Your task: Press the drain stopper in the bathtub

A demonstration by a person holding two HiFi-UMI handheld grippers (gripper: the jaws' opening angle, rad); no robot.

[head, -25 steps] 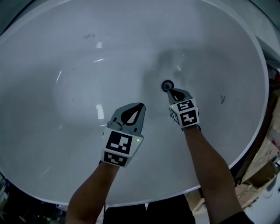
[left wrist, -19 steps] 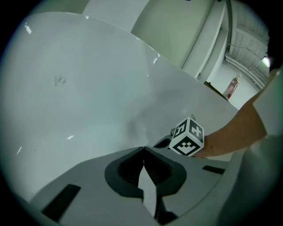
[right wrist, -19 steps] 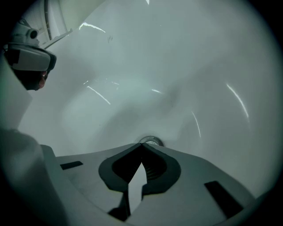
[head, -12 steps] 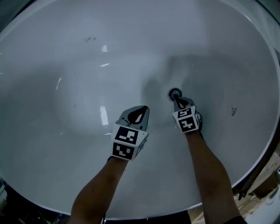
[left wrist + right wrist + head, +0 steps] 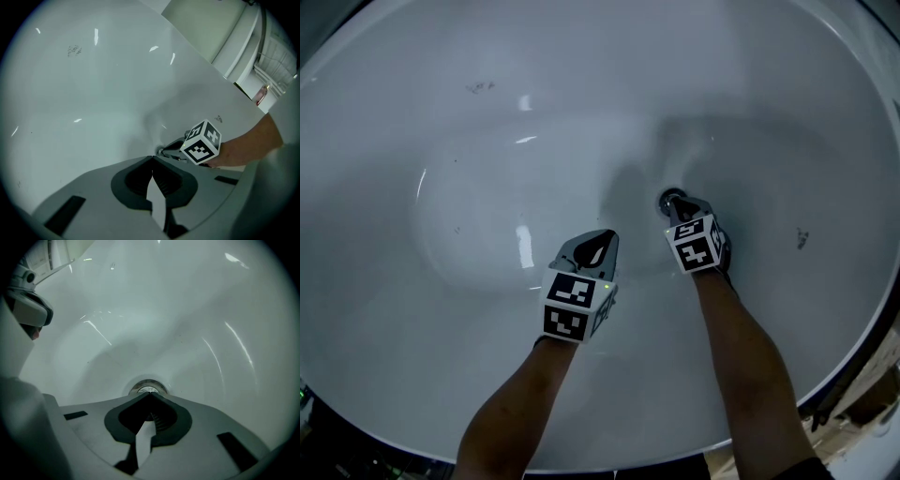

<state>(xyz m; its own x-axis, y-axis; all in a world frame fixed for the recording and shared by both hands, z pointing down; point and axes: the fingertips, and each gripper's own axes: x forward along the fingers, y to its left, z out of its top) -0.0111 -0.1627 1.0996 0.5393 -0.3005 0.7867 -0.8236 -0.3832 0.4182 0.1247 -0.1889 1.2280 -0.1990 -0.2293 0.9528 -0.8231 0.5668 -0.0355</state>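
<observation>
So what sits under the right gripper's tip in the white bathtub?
The round metal drain stopper lies just beyond the grey right gripper's shut jaw tips. Its far rim shows; its near half is covered by the gripper, so contact cannot be confirmed.

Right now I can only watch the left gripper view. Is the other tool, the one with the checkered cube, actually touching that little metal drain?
Observer: In the right gripper view the right gripper has its jaws together, tips at the drain stopper's near edge; contact I cannot confirm.
Operator: Holding anything?
Observer: No, nothing sits between its jaws.
Operator: And where is my tool?
Observer: In the head view the left gripper is apart from the stopper, to its left, over bare bathtub floor.
</observation>
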